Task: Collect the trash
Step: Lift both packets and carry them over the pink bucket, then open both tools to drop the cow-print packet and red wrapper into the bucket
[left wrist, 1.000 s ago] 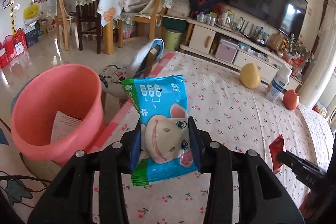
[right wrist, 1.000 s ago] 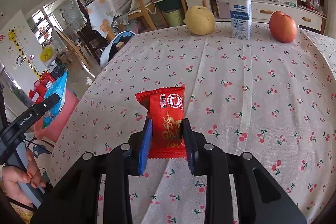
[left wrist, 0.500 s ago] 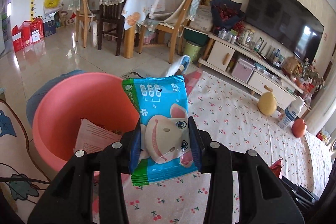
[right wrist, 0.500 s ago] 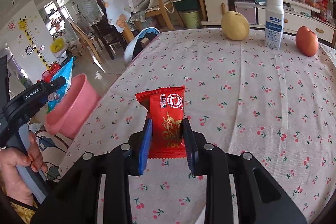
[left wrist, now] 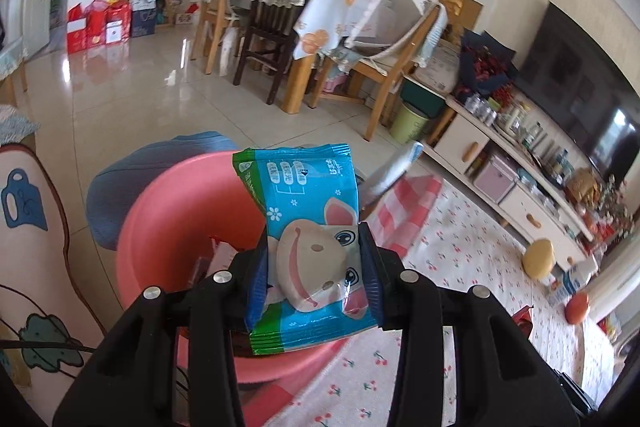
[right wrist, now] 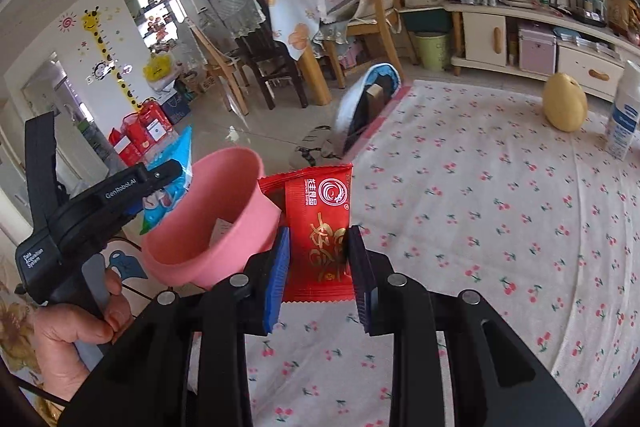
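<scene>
Tongs in both hands grip wrappers by the lower half: left tongs (left wrist: 314, 269) pinch a blue wrapper (left wrist: 306, 227) above the pink bin (left wrist: 160, 227), likely poised for dropping; right tongs (right wrist: 320, 267) clamp a red wrapper (right wrist: 320, 227) over the bench (right wrist: 500, 227) near its edge, just beside the bin, presumably next.

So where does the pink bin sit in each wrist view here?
Left wrist: pink bin lower centre-left, behind the left gripper and its blue wrapper.
Right wrist: pink bin left of centre, beside the red wrapper.
Shared landmark: the yellow pear on the cherry-print cloth.
</scene>
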Tool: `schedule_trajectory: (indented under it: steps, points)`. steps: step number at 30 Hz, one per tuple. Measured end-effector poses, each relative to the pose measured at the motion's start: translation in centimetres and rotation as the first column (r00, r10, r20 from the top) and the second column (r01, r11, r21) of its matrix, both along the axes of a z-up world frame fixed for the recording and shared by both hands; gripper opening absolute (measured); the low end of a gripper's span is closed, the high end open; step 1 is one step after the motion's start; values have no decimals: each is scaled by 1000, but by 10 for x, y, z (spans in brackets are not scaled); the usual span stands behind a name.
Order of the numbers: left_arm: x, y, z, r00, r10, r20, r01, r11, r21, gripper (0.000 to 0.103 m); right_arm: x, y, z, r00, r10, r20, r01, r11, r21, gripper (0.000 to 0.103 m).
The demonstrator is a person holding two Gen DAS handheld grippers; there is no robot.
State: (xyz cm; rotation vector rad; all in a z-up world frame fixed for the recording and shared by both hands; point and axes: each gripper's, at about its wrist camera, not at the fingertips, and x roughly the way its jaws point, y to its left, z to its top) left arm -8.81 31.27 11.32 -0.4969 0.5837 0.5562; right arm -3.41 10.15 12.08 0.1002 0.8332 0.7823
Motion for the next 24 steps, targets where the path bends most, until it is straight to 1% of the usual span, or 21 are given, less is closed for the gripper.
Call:
schedule_trajectory:
  steps: [5,11,14,22,24]
  points:
    - [-10,35,-5,997,75,5,-75,995,-60,42,1,54,14,996,82,20,-82,997,14,31]
    - [-12,59,-11,994,113,0,-113,987,-114,42,9,104,11,990,142,19,-142,990,5,31]
    - [-10,65,-12,993,117,-4,-117,985,-127,42,13,117,5,988,154,3,-154,988,6,31]
    - [-5,72,-18,993,116,-27,-119,982,-150,42,17,132,-17,985,172,-22,-172,985,-5,31]
    - [-4,72,-21,993,110,-44,-115,981,-155,43,19,133,-23,985,169,-33,-169,986,-8,33]
